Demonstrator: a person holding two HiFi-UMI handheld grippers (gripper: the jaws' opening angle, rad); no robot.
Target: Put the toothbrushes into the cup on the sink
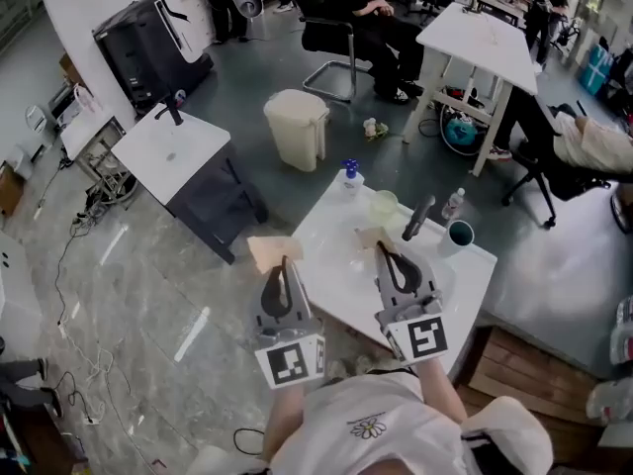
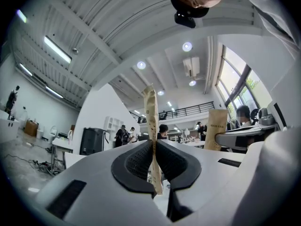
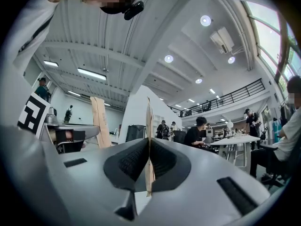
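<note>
A person holds both grippers up near the front edge of a white sink top [image 1: 336,275]. My left gripper [image 1: 285,263] is shut on a thin brown paper packet [image 1: 271,251]; in the left gripper view that packet [image 2: 150,121] stands upright, pinched between the black pads [image 2: 136,161]. My right gripper [image 1: 382,248] is shut on a second brown packet [image 1: 370,236], which stands edge-on between the pads in the right gripper view [image 3: 148,126]. Behind them on the sink top stand a pale green cup [image 1: 384,204], a dark cup [image 1: 461,234] and a black faucet [image 1: 417,218].
A blue-topped pump bottle [image 1: 349,174] and a clear bottle [image 1: 453,204] stand on the sink top. A beige bin [image 1: 297,127] is on the floor beyond, a second white sink stand [image 1: 170,151] to the left, and seated people at a white table [image 1: 480,38].
</note>
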